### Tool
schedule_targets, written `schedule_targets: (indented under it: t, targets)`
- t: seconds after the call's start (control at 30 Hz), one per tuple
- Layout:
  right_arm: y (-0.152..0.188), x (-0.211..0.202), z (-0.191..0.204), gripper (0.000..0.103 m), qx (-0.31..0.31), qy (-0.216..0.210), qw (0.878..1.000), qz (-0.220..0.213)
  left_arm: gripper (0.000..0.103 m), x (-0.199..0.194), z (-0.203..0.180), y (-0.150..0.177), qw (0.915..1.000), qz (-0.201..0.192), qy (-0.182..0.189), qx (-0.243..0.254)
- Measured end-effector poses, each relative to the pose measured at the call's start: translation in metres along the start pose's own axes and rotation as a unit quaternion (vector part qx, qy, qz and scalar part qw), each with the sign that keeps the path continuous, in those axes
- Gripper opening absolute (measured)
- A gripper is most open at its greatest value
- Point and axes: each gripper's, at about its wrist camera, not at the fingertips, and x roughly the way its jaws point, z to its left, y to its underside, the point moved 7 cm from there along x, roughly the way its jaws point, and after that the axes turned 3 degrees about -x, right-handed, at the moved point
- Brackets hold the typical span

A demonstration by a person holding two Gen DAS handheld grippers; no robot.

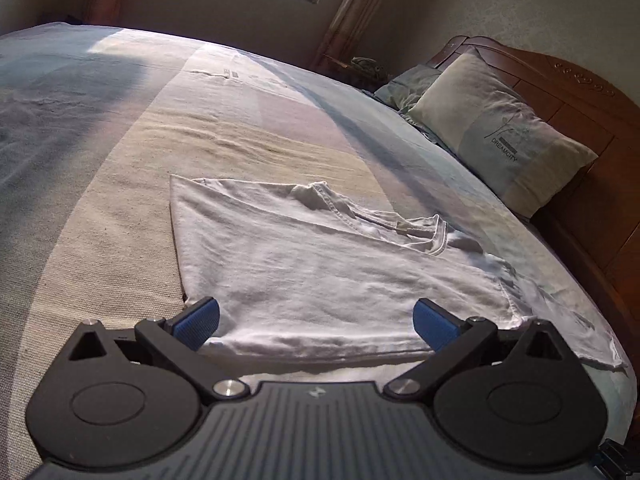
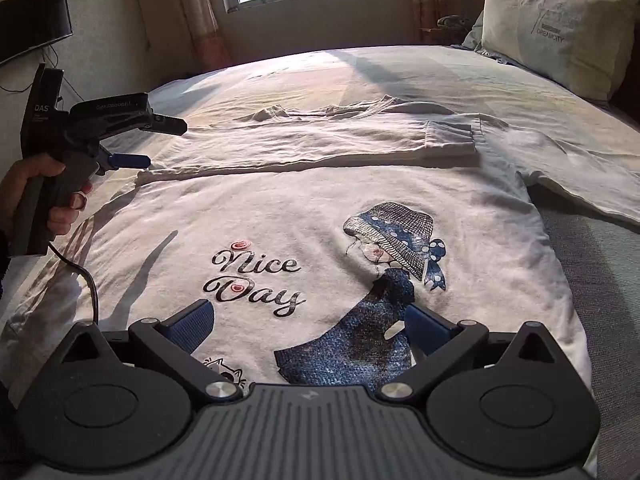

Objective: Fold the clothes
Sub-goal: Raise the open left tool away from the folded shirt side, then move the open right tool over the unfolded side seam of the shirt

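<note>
On the bed [image 2: 400, 68], white T-shirt [image 2: 280, 216] half-folded, hem cut off, both tongs [image 1: 316, 322] [image 2: 308, 326] spread.

Black tool [image 1: 316, 322], blue ribbed pads [image 1: 198, 322], silver screws [image 1: 226, 387].

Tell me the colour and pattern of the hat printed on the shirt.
Grey mesh hat with a blue, white-dotted band; clearest in the right wrist view.

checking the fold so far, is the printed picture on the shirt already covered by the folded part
No, the girl print on the shirt lies fully in the open, and the folded part sits beyond it, nearer the window.
</note>
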Motion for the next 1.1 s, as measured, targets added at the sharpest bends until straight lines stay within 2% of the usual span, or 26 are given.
schedule_targets:
  t: [0.07,0.13,0.2,0.27,0.37,0.47,0.5,0.53,0.57,0.63,0.73,0.9,1.03,1.1]
  targets:
    - [0.002,0.003,0.005,0.103,-0.024,0.017,1.0,-0.003,0.102,0.007,0.01,-0.001,0.9999,0.007,-0.003,-0.012]
    - [0.004,0.006,0.01,0.103,-0.05,0.035,0.998,-0.007,0.102,0.009,0.027,-0.004,0.9986,0.004,0.001,-0.052]
    - [0.005,0.008,0.012,0.103,-0.065,0.045,0.997,-0.013,0.102,-0.003,0.037,-0.011,0.9949,-0.016,0.009,-0.1]
    - [0.005,0.009,0.011,0.103,-0.063,0.046,0.997,-0.019,0.102,-0.012,0.033,-0.018,0.9943,-0.024,0.026,-0.1]
    - [0.005,0.01,0.009,0.103,-0.06,0.047,0.997,-0.029,0.102,-0.008,0.008,-0.014,0.9935,0.012,0.093,-0.065]
    - [0.005,0.011,0.01,0.103,-0.061,0.048,0.996,-0.034,0.102,0.009,-0.008,-0.001,0.9972,0.043,0.061,0.008]
    - [0.005,0.011,0.01,0.103,-0.061,0.048,0.996,-0.035,0.102,0.016,-0.001,0.003,0.9984,0.05,-0.001,0.025]
    - [0.005,0.011,0.01,0.103,-0.061,0.048,0.996,-0.037,0.1,0.02,0.007,0.005,0.997,0.053,-0.044,0.036]
    - [0.005,0.011,0.011,0.103,-0.061,0.049,0.996,-0.038,0.099,0.016,0.008,0.004,0.9972,0.046,-0.045,0.039]
    - [0.006,0.011,0.011,0.103,-0.061,0.049,0.996,-0.041,0.099,0.005,0.009,0.0,0.9984,0.046,-0.03,0.013]
    - [0.006,0.011,0.011,0.103,-0.061,0.05,0.996,-0.041,0.101,-0.011,-0.001,-0.009,0.9984,0.036,-0.015,0.04]
    - [0.008,0.007,0.011,0.103,-0.052,0.062,0.996,-0.029,0.102,-0.017,-0.01,-0.009,0.9938,0.041,-0.053,0.089]
    - [0.006,-0.005,0.013,0.103,-0.024,0.096,0.995,0.012,0.102,-0.017,-0.028,0.001,0.984,0.053,-0.072,0.154]
    - [-0.004,-0.015,0.013,0.103,-0.021,0.1,0.995,0.005,0.102,-0.019,-0.036,0.004,0.9797,0.052,-0.074,0.179]
